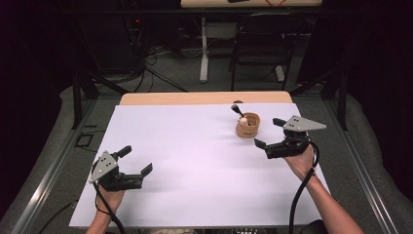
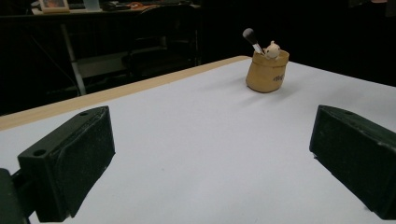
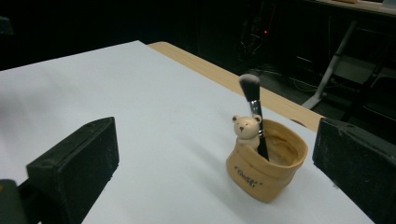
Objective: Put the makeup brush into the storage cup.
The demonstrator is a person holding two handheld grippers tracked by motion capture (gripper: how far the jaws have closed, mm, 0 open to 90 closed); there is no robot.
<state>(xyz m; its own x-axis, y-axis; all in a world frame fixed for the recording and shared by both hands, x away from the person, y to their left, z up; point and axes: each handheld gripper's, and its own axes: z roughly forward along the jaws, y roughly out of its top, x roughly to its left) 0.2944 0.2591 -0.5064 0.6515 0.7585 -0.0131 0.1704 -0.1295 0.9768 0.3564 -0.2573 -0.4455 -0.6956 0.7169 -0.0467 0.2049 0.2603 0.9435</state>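
Observation:
A small tan pouch-shaped holder (image 1: 248, 126) stands on the white table cover (image 1: 195, 161) at the far right. A black makeup brush (image 3: 253, 112) stands in it, bristles up, and a little bear figure (image 3: 247, 130) peeks over its rim. My right gripper (image 1: 269, 133) hovers just right of the holder (image 3: 266, 171), jaws wide open with nothing between them. My left gripper (image 1: 135, 160) is near the front left corner, open and empty, and faces the holder (image 2: 267, 71) across the table.
The table's wooden far edge (image 1: 204, 98) shows beyond the white cover. Behind it stand a dark chair (image 1: 263, 44) and a white desk leg (image 1: 204, 48) with cables on the floor. Metal frame rails (image 1: 48, 170) run along both sides.

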